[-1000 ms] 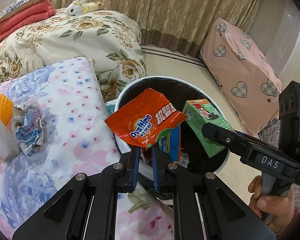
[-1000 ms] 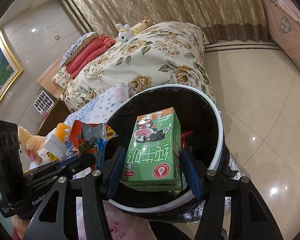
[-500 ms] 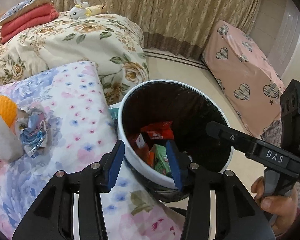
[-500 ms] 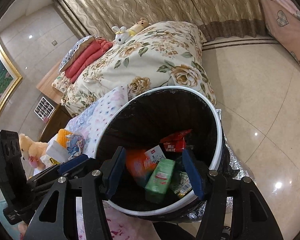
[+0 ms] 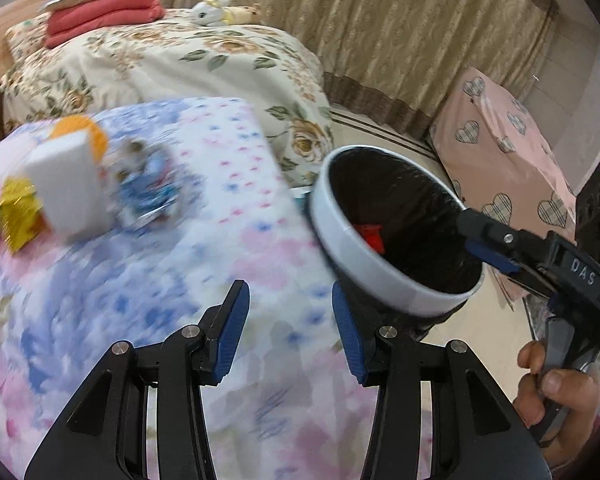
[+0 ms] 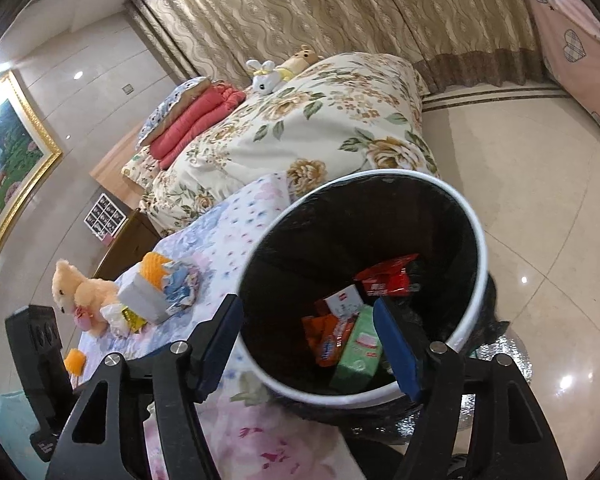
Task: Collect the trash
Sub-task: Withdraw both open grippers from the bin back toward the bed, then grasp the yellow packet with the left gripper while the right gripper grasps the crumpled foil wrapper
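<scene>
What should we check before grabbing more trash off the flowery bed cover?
1. Left gripper empty, jaws apart: ok.
2. Right gripper empty, jaws just opened wider: ok.
3. Orange snack wrapper and green drink carton inside the white-rimmed black-lined bin: ok.
4. Trash left on the floral bed cover: crumpled blue wrapper, white box, yellow foil packet: not ok.
5. Sharp view of that pile from the left wrist camera: not ok, blurred.
</scene>
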`<state>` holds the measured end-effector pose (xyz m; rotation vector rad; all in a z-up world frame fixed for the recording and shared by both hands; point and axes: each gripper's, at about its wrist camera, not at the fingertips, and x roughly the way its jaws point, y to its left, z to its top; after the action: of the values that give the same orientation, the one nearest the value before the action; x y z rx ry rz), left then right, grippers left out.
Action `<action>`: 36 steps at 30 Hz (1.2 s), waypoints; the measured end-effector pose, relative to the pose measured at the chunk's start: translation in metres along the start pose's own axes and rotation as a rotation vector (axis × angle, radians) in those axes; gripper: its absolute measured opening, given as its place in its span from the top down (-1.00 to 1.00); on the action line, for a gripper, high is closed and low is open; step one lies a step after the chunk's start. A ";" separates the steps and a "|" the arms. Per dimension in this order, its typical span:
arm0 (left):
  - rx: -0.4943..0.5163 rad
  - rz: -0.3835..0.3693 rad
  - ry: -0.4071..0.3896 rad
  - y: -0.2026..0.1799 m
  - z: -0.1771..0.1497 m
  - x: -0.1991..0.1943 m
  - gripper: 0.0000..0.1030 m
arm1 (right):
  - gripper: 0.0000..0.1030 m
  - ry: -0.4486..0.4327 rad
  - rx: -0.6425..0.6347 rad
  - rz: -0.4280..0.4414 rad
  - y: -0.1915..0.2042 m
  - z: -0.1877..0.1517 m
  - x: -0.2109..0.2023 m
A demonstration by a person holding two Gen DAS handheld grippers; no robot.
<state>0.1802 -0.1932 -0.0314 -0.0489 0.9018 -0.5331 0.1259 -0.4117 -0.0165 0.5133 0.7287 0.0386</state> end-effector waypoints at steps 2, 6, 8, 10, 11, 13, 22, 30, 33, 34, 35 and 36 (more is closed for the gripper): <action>-0.031 0.011 -0.005 0.013 -0.006 -0.007 0.16 | -0.42 0.000 -0.012 0.009 0.008 -0.002 0.001; -0.082 0.031 -0.017 0.036 -0.017 -0.019 0.16 | -0.44 0.003 -0.046 0.025 0.027 -0.010 0.005; -0.107 0.043 -0.022 0.048 -0.022 -0.025 0.16 | -0.44 0.014 -0.067 0.035 0.038 -0.015 0.009; -0.130 0.057 -0.026 0.060 -0.027 -0.031 0.16 | -0.44 0.028 -0.090 0.049 0.050 -0.020 0.013; -0.138 0.062 -0.028 0.065 -0.029 -0.033 0.16 | -0.44 0.033 -0.097 0.053 0.054 -0.023 0.014; -0.160 0.075 -0.034 0.076 -0.033 -0.038 0.16 | -0.49 0.046 -0.116 0.064 0.065 -0.028 0.019; -0.232 0.128 -0.042 0.114 -0.051 -0.053 0.16 | -0.82 0.092 -0.192 0.113 0.103 -0.049 0.037; -0.279 0.186 -0.053 0.145 -0.053 -0.062 0.16 | -0.86 0.118 -0.227 0.139 0.124 -0.058 0.060; -0.280 0.201 -0.051 0.153 -0.049 -0.061 0.16 | -0.86 0.120 -0.253 0.138 0.132 -0.059 0.070; -0.280 0.205 -0.050 0.155 -0.048 -0.060 0.16 | -0.86 0.122 -0.260 0.140 0.135 -0.059 0.074; -0.280 0.208 -0.049 0.157 -0.047 -0.059 0.16 | -0.86 0.123 -0.264 0.141 0.137 -0.058 0.076; -0.280 0.212 -0.048 0.160 -0.045 -0.058 0.16 | -0.86 0.122 -0.272 0.140 0.139 -0.057 0.080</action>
<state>0.1845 -0.0195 -0.0589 -0.2165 0.9175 -0.2058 0.1686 -0.2479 -0.0385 0.3025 0.7912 0.2976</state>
